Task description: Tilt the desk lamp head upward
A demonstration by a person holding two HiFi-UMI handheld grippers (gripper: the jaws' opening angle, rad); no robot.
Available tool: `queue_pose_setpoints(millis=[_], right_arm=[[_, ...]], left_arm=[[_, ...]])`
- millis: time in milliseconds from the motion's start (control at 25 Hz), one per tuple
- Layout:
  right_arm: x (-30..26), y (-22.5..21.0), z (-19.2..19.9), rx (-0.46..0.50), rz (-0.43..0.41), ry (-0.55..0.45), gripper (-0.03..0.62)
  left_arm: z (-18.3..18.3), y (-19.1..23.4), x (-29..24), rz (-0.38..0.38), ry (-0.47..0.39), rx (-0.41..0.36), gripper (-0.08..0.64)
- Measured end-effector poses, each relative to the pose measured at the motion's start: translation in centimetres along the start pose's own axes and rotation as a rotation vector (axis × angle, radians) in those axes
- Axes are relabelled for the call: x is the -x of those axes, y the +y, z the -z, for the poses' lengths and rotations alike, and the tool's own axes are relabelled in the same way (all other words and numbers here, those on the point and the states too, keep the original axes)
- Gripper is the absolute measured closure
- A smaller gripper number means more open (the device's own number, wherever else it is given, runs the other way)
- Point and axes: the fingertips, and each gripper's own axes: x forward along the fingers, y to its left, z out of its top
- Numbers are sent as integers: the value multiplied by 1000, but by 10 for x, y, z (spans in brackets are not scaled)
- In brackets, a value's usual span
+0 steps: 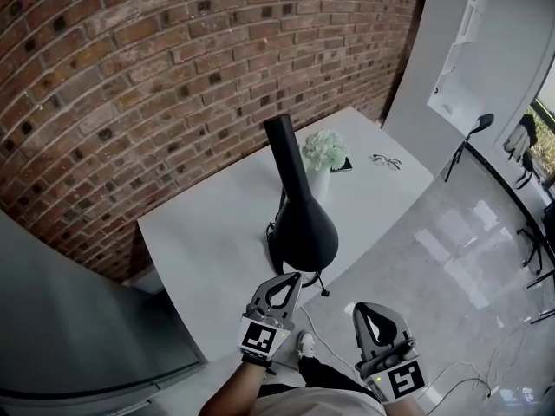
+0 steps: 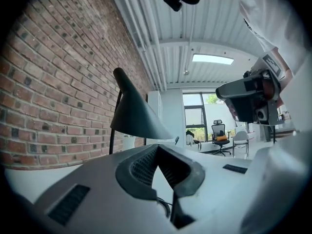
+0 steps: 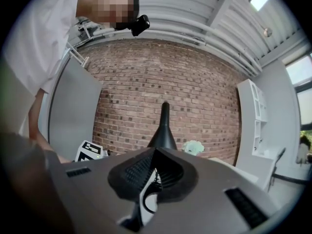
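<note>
Left grey hand-held gripper (image 1: 289,280), jaws together on nothing, sits close under the wide rim of the black cone-shaped desk lamp head (image 1: 302,222). The right grey hand-held gripper (image 1: 368,312), likewise closed and empty, hangs further off to the lamp's right. The head's long axis runs from that rim up and away to its narrow tip, so the left looks better placed to lift it

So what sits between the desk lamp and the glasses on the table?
A vase of white flowers, with a small dark flat item beside it; the head view shows this.
</note>
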Motion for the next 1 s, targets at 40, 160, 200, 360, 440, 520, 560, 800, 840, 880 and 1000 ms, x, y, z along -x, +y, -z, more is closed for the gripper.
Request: queue_pose_setpoints(millis=[40, 160, 200, 360, 440, 520, 560, 800, 840, 880, 1000], right_arm=[[-1, -5, 3, 2, -1, 10, 575], [-5, -18, 8, -1, -8, 13, 575], [-7, -20, 8, -7, -9, 11, 575], [-9, -33, 18, 15, -22, 32, 575], [-10, -43, 21, 28, -31, 32, 575], [-15, -50, 21, 16, -42, 24, 575], [-18, -53, 21, 9, -51, 18, 575], [-40, -56, 20, -5, -119, -15, 575], [-43, -56, 20, -7, -129, -18, 575], [-47, -57, 19, -8, -139, -21, 575], [-54, -60, 17, -9, -159, -29, 575]], left_arm=[[3, 0, -5, -4, -3, 5, 554], [-2, 2, -21, -25, -42, 10, 554], [-6, 5, -26, -34, -59, 10, 554], [-12, 10, -42, -49, -90, -7, 554], [-12, 11, -47, -59, -93, -10, 554], [-13, 10, -51, -71, -90, -28, 554], [-13, 10, -52, -75, -86, -41, 552], [-20, 2, -50, -64, -61, -125, 554], [-22, -1, -49, -60, -57, -131, 552], [-25, -3, -48, -60, -58, -128, 552], [-31, -8, -46, -73, -69, -103, 552]])
